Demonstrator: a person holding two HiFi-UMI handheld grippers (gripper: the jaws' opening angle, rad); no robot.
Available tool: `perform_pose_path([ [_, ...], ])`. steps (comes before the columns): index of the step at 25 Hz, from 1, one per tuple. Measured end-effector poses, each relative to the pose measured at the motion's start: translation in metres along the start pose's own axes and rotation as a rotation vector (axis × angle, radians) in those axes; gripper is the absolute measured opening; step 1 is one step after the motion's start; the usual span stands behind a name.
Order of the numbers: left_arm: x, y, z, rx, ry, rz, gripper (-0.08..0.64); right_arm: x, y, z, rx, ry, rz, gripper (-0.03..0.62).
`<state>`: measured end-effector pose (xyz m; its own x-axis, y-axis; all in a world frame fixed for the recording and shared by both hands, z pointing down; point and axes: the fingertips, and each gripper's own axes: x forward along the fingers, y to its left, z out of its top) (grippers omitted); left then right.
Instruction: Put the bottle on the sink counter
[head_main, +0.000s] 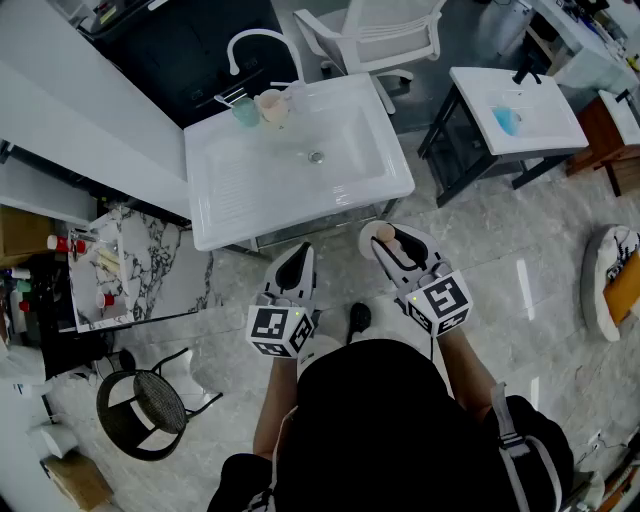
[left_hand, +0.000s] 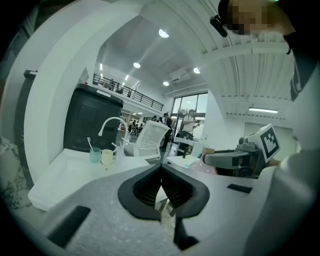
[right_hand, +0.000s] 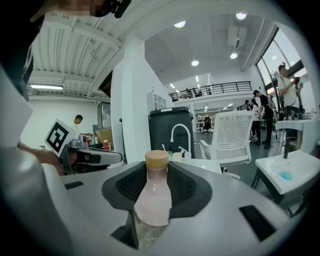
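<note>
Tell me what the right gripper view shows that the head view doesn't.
Only the right gripper view: the bottle's pink body clamped between the jaws, people at the back, ceiling lights. Only the head view: the drain, a stool, the marble top. Both: faucet, cups, white chair, left gripper.

sink counter (head_main: 225, 185): ahead of the bottle (right_hand: 152, 197)
cups (head_main: 271, 107): on its back edge, beside the faucet (head_main: 263, 34)
bottle: between the right gripper's (head_main: 393, 242) jaws, right of the left gripper (head_main: 297, 262)
</note>
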<state>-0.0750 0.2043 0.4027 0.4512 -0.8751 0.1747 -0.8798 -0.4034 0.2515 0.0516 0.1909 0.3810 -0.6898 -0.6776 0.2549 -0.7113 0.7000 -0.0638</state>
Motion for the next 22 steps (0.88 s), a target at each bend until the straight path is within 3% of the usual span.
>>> perform_pose_path([
  [13,-0.012,-0.022,0.006,0.022,-0.005,-0.038,0.018,-0.030,0.017,0.009,0.007,-0.023,-0.010,0.132],
  [22,-0.012,-0.039,0.003,0.033,-0.006,-0.033,0.018,-0.040,0.019,0.010,0.015,-0.046,0.047,0.132],
])
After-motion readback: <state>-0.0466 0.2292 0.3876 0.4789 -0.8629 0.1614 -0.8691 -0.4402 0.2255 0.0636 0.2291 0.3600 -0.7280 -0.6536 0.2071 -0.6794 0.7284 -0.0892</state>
